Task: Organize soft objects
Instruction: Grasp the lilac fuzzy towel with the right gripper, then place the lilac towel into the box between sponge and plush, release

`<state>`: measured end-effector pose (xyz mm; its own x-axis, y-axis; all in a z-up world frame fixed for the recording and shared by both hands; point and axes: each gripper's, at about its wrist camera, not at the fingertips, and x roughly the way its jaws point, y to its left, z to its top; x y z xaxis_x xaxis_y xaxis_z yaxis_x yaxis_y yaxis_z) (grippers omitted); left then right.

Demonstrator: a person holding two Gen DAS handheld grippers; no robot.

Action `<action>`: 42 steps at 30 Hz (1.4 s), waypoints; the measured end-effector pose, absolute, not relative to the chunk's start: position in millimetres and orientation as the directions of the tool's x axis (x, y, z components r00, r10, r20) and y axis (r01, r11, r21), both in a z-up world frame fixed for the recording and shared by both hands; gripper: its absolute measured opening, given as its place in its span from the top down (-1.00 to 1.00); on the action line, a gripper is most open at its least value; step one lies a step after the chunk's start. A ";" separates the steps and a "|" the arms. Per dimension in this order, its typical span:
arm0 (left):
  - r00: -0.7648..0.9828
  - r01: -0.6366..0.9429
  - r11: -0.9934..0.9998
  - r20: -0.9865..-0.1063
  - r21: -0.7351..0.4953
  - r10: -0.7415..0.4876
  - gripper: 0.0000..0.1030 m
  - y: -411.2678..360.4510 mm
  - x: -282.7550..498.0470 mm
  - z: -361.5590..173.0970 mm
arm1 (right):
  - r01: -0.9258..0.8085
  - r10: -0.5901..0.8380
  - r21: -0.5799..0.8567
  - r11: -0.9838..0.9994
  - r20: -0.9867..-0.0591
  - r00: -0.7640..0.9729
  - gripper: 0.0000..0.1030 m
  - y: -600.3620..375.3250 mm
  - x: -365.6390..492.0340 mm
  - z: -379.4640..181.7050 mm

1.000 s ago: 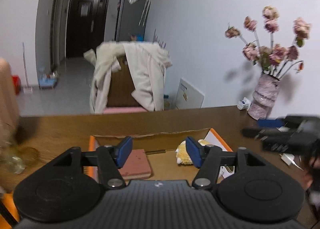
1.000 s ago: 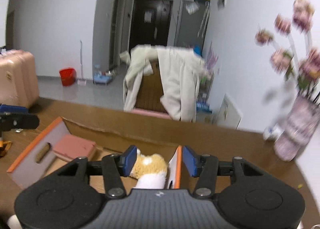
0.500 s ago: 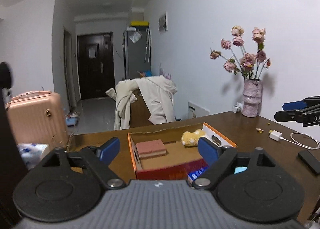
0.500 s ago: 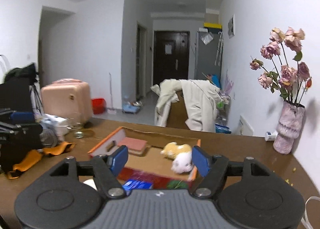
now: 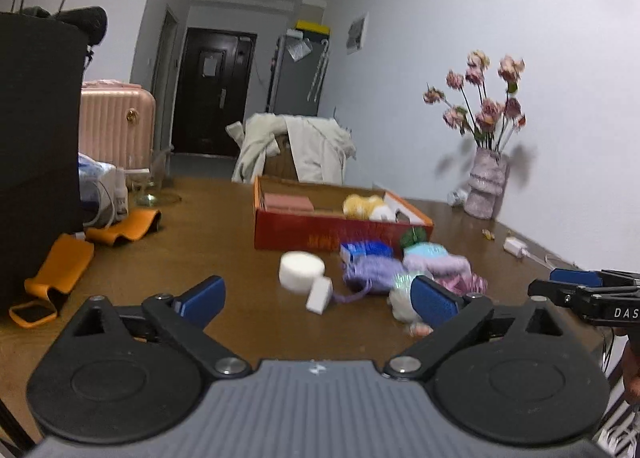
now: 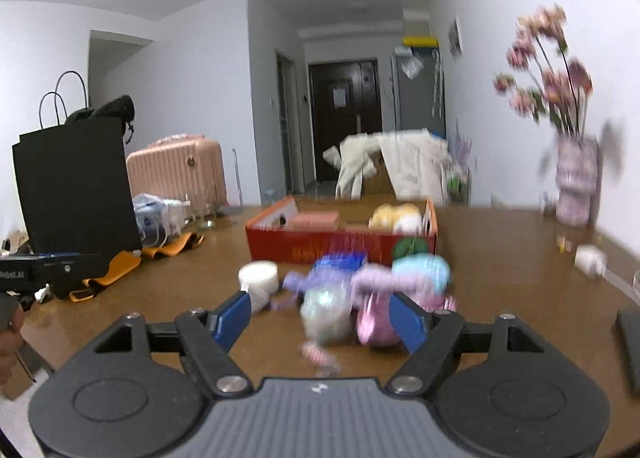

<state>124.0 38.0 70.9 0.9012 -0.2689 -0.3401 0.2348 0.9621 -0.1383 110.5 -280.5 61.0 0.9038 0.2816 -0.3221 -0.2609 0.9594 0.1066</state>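
Item, far left of the brown wooden table [image 5: 224, 218]: a tall black paper bag [image 5: 36, 118] with orange fabric straps [image 5: 60, 270] lying at its foot, not task goods. Item, centre: a squat white foam cylinder [image 5: 301, 271] with a small white block [image 5: 319, 296] leaning just beside it. Item, behind these: a red open-topped cardboard box [image 5: 320, 236], already holding a flat pink sponge-like slab [image 5: 286, 202] at its left end and a yellow-and-white plush toy [image 5: 366, 207] at its right end. Item, in front of the box's right half: the loose heap of soft objects [image 6: 372, 286] — a lilac knitted pouch [image 5: 370, 272], pale blue and pink pieces, a whitish round one; blur hides finer detail. Item, far right: a mottled pink vase of dried roses [image 5: 486, 188], well apart from the heap. Tools: left gripper [image 5: 316, 298], jaws opening and nothing between them, with the white cylinder ahead of its gap; right gripper [image 6: 320, 316], jaws opening, nothing pressed by the pads, though the heap's whitish and pink pieces lie straight ahead between its blue fingers — so the right hand seems nearer the heap and the left nearer the white pieces. Judged next: a short forward reach to either, then a carry straight on to the box beyond.
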 end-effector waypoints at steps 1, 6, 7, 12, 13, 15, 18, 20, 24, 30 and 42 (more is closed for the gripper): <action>0.899 0.242 0.963 -0.347 -0.117 -0.268 -0.97 34.6 125.8 69.0 | -0.258 0.286 0.125 0.958 -0.329 0.900 -0.46 -282.1 110.2 57.1; 0.873 0.295 0.949 -0.372 -0.110 -0.314 -0.97 7.4 153.0 64.0 | -0.211 0.256 0.161 0.964 -0.349 0.902 -0.46 -296.0 124.3 47.4; 0.862 0.317 0.940 -0.377 -0.122 -0.340 -0.97 1.0 160.6 62.7 | -0.198 0.251 0.181 0.963 -0.354 0.901 -0.46 -300.9 129.8 44.7; 0.797 0.398 0.897 -0.412 -0.194 -0.442 -0.55 -36.1 217.1 57.1 | -0.135 0.227 0.251 0.959 -0.387 0.894 -0.31 -326.7 169.7 36.0; 0.784 0.407 0.891 -0.424 -0.202 -0.454 -0.34 -44.4 230.7 55.4 | -0.127 0.227 0.265 0.956 -0.391 0.892 -0.29 -332.3 180.4 34.4; 0.754 0.416 0.880 -0.454 -0.228 -0.474 -0.11 -61.6 259.1 51.6 | -0.113 0.230 0.297 0.948 -0.398 0.888 -0.16 -343.2 203.4 32.1; 0.694 0.445 0.846 -0.483 -0.295 -0.533 0.04 -84.5 298.8 45.6 | -0.105 0.245 0.344 0.933 -0.394 0.886 -0.04 -357.2 236.7 29.7; 0.654 0.444 0.833 -0.516 -0.331 -0.553 0.05 -98.4 322.9 37.7 | -0.109 0.263 0.369 0.923 -0.398 0.879 0.01 -363.5 261.6 26.0; 0.608 0.401 0.842 -0.582 -0.362 -0.540 0.07 -119.4 359.7 20.6 | -0.114 0.292 0.397 0.911 -0.424 0.857 0.12 -370.2 301.8 13.8; 0.575 0.346 0.822 -0.590 -0.453 -0.567 0.11 -121.7 380.8 2.3 | -0.152 0.396 0.484 0.862 -0.454 0.798 0.36 -380.3 337.8 -11.4; 0.655 0.366 0.805 -0.485 -0.467 -0.579 0.57 -112.9 356.3 34.3 | -0.250 0.420 0.414 0.876 -0.395 0.817 0.58 -371.0 322.3 25.5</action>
<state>356.3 -112.9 34.3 0.6551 -0.5789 -0.4855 0.3656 0.8053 -0.4668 322.3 -371.0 25.5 0.8173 0.4195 -0.3949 -0.2496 0.8756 0.4136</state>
